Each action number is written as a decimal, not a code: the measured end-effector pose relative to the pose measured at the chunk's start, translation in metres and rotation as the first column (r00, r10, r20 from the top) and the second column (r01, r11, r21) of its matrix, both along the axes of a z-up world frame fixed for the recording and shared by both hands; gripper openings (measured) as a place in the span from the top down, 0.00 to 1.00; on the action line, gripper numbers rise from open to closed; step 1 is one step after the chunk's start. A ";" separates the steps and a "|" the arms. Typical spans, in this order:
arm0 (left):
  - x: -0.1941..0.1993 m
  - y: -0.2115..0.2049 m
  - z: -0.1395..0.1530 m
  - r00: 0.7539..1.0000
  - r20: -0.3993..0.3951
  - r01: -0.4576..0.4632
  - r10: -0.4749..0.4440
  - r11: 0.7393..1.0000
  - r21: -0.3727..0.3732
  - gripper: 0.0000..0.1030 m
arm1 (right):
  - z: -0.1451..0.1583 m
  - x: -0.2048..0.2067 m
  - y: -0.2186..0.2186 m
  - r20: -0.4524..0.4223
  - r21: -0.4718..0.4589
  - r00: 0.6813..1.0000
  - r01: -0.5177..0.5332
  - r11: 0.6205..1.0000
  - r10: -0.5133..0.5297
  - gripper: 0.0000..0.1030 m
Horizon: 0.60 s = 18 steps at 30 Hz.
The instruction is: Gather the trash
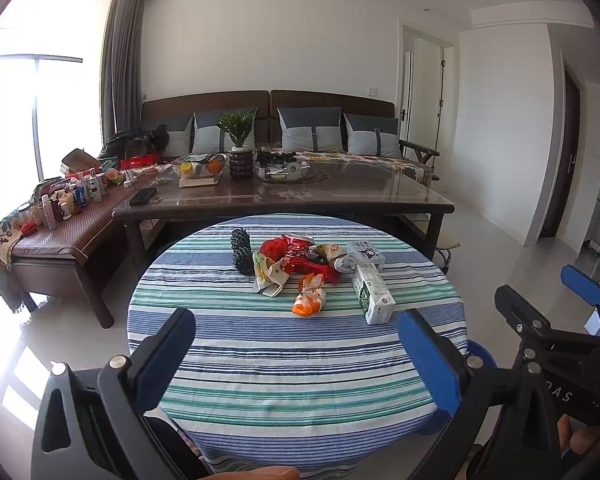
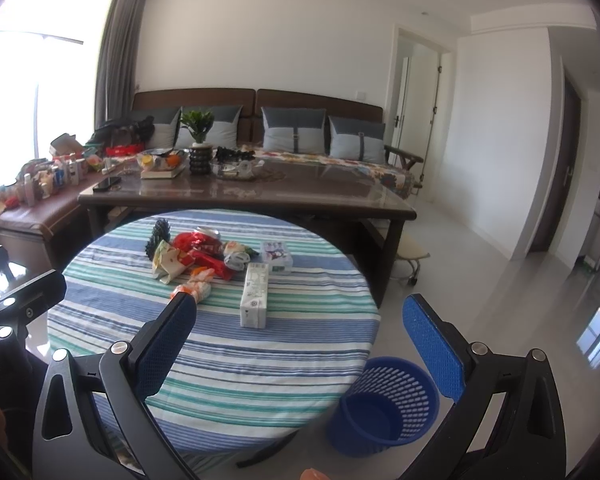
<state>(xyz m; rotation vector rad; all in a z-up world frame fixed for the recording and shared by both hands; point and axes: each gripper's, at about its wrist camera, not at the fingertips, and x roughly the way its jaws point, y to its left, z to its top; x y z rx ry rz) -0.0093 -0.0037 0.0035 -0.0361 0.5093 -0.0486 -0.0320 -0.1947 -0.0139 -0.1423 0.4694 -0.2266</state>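
Observation:
A heap of trash lies on the round striped table point(image 1: 296, 376) point(image 2: 204, 360): red wrappers point(image 1: 300, 258) point(image 2: 204, 254), an orange-and-white wrapper point(image 1: 309, 300) point(image 2: 194, 288), a white milk carton point(image 1: 372, 294) point(image 2: 255, 294), a tissue pack point(image 1: 366, 254) point(image 2: 277, 256) and a black studded object point(image 1: 241, 252) point(image 2: 157, 236). A blue mesh bin point(image 2: 384, 404) stands on the floor at the table's right. My left gripper point(image 1: 296, 344) hangs open above the near table edge, holding nothing. My right gripper point(image 2: 300, 340) is open too, over the table's right edge and the bin.
A dark coffee table point(image 1: 284, 196) point(image 2: 244, 192) with a plant, bowls and a phone stands behind the round table. A sofa with cushions point(image 1: 312, 128) lines the wall. A side bench point(image 1: 60, 216) with several bottles is at the left. Tiled floor lies open to the right.

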 end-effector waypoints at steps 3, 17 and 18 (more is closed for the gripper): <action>0.000 -0.001 0.000 1.000 -0.001 0.000 0.000 1.000 0.000 0.00 | 0.000 0.000 0.001 -0.001 0.002 1.000 0.001 1.000 -0.001 0.00; 0.000 0.000 0.000 1.000 -0.001 0.000 0.000 1.000 0.000 0.00 | -0.001 0.000 0.000 -0.004 0.011 1.000 -0.001 1.000 0.002 0.00; 0.000 0.000 0.000 1.000 -0.001 0.000 0.000 1.000 -0.001 0.00 | -0.001 0.000 0.000 -0.004 0.012 1.000 -0.002 1.000 0.002 0.00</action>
